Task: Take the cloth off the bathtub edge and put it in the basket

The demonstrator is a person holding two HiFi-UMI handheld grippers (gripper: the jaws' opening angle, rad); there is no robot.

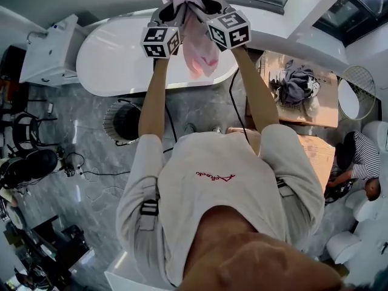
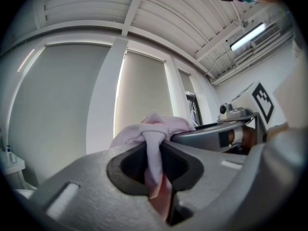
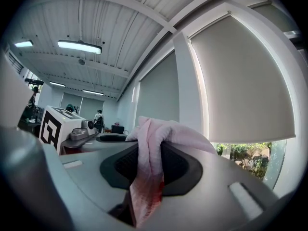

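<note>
The left gripper (image 1: 174,10) and right gripper (image 1: 209,6) are each clamping a bunched fold of the pink cloth (image 1: 203,50), side by side, so it is hanging clear above the bathtub (image 1: 115,65) rather than dragging on its edge. The basket (image 1: 110,123) is waiting on the floor beside the tub, likely the next stop.
</note>
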